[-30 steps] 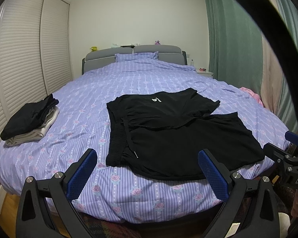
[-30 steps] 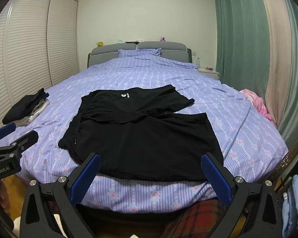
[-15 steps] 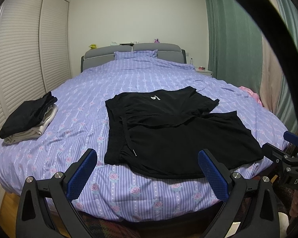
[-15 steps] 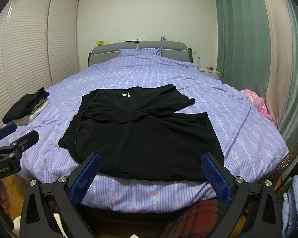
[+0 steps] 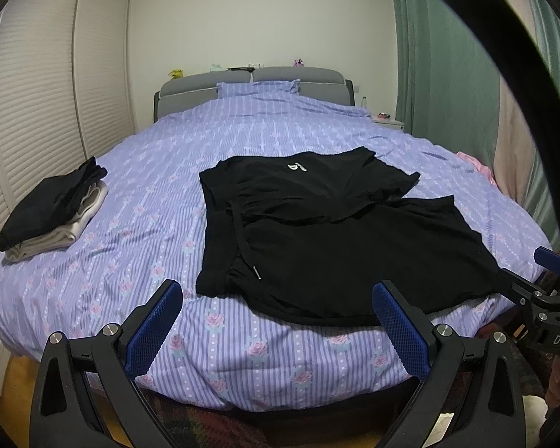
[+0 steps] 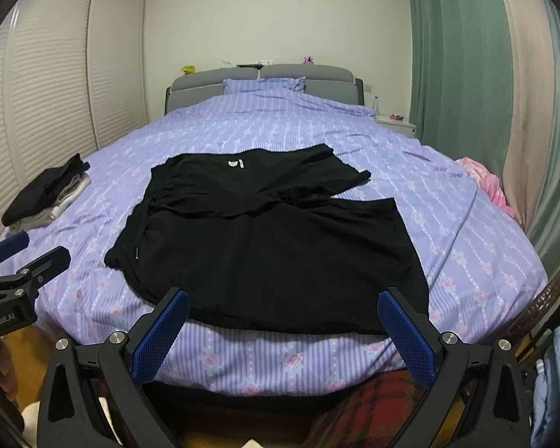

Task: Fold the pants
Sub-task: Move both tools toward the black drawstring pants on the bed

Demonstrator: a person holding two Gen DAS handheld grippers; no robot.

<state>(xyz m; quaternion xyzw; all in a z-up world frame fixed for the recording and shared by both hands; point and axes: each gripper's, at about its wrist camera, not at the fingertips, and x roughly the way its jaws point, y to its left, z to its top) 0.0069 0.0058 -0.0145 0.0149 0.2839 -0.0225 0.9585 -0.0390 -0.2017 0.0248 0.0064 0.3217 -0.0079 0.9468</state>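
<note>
Left wrist view: pants (image 5: 317, 231) unmoved, both claws unchanged.

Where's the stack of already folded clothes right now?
The folded stack lies on the left edge of the bed in both wrist views, beside the louvred wardrobe doors and apart from the black pants spread mid-bed.

Inspector A: What altered over the last second?
Inspector B: Very little. The left wrist view drifted slightly; the black pants (image 5: 328, 231) and the folded pile (image 5: 52, 212) sat a touch lower in frame at first.
Inspector A: And the right wrist view?
Inspector B: Barely shifted; the pants (image 6: 272, 239) moved marginally
</note>
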